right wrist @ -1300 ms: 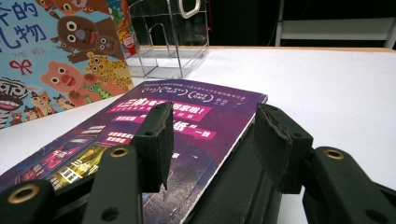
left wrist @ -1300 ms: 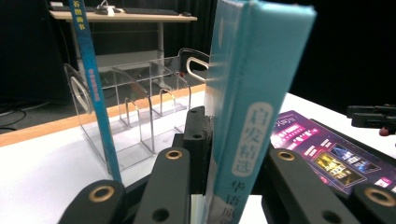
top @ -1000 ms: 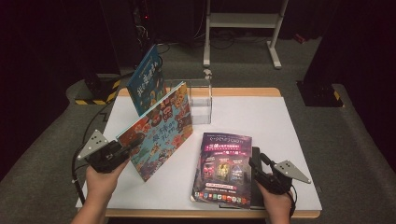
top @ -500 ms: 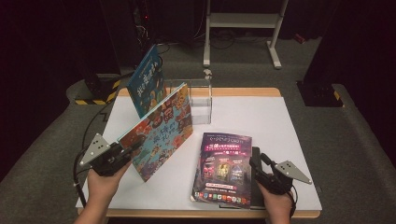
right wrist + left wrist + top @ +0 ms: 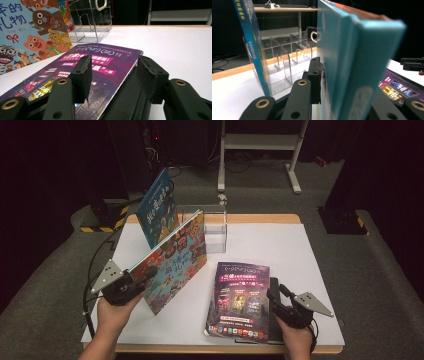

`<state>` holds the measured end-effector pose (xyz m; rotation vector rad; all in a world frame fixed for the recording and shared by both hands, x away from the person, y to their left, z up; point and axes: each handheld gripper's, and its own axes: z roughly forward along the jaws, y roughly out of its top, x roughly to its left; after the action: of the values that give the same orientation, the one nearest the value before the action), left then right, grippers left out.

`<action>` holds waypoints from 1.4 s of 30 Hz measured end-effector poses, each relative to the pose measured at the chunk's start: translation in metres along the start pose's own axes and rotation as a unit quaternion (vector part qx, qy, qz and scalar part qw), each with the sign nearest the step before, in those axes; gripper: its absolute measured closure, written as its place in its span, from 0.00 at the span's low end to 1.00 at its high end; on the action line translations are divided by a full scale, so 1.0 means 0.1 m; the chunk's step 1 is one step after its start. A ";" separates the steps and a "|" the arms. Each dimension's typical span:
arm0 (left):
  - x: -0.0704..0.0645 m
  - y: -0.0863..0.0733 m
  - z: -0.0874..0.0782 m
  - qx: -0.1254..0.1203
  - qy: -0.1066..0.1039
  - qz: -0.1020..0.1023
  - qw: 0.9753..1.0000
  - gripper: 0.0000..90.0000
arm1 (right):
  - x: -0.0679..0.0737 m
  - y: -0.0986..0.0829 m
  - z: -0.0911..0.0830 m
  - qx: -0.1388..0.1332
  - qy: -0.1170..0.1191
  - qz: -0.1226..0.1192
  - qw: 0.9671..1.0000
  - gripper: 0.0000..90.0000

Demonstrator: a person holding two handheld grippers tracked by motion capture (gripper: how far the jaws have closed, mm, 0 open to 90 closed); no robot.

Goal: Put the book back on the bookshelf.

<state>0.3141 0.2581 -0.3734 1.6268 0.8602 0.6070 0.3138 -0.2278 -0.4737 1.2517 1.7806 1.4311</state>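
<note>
Dark room and grey carpet surround a white table (image 5: 300, 250) with a pale wooden rim; its top is flat, smooth and matte. Beyond the far edge stands a light metal frame (image 5: 260, 150) on the floor.

Largest on the table is the animal picture book (image 5: 175, 262), a thin hardback with a glossy cover crowded with cartoon animals and a teal back. It stands tilted on its lower edge left of centre, and the left gripper (image 5: 131, 287) has its black jaws closed on the near edge; the left gripper view shows the teal board (image 5: 342, 60) pinched between them.

Next comes the purple magazine (image 5: 239, 300), a soft, shiny paperback lying flat near the front edge. A flat black slab (image 5: 274, 307) lies under its right side. The right gripper (image 5: 280, 302) sits at that side with jaws parted fairly wide, one above the cover and one beside the spine (image 5: 117, 87), gripping nothing.

A blue book (image 5: 157, 207), thin and stiff, leans upright at the left end of the rack.

Smallest is the clear acrylic rack (image 5: 212, 227), boxy with transparent dividers forming slots. The slots to the right of the blue book hold nothing.
</note>
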 end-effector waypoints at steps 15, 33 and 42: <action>0.11 0.07 0.07 -0.017 0.013 -0.015 1.000 0.78 | -0.03 0.00 0.00 0.000 -0.003 0.005 1.000 0.49; 0.07 0.06 0.13 -0.040 0.009 0.004 0.999 0.83 | -0.10 0.05 0.08 0.030 -0.014 -0.016 0.999 0.46; 0.08 0.07 0.14 -0.049 0.011 0.004 0.999 0.85 | -0.28 -0.06 -0.02 0.030 -0.037 -0.007 0.999 0.44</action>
<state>0.3306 0.2554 -0.3699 1.5390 0.8275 0.6638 0.3221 -0.2541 -0.4832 1.3039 1.7900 1.3154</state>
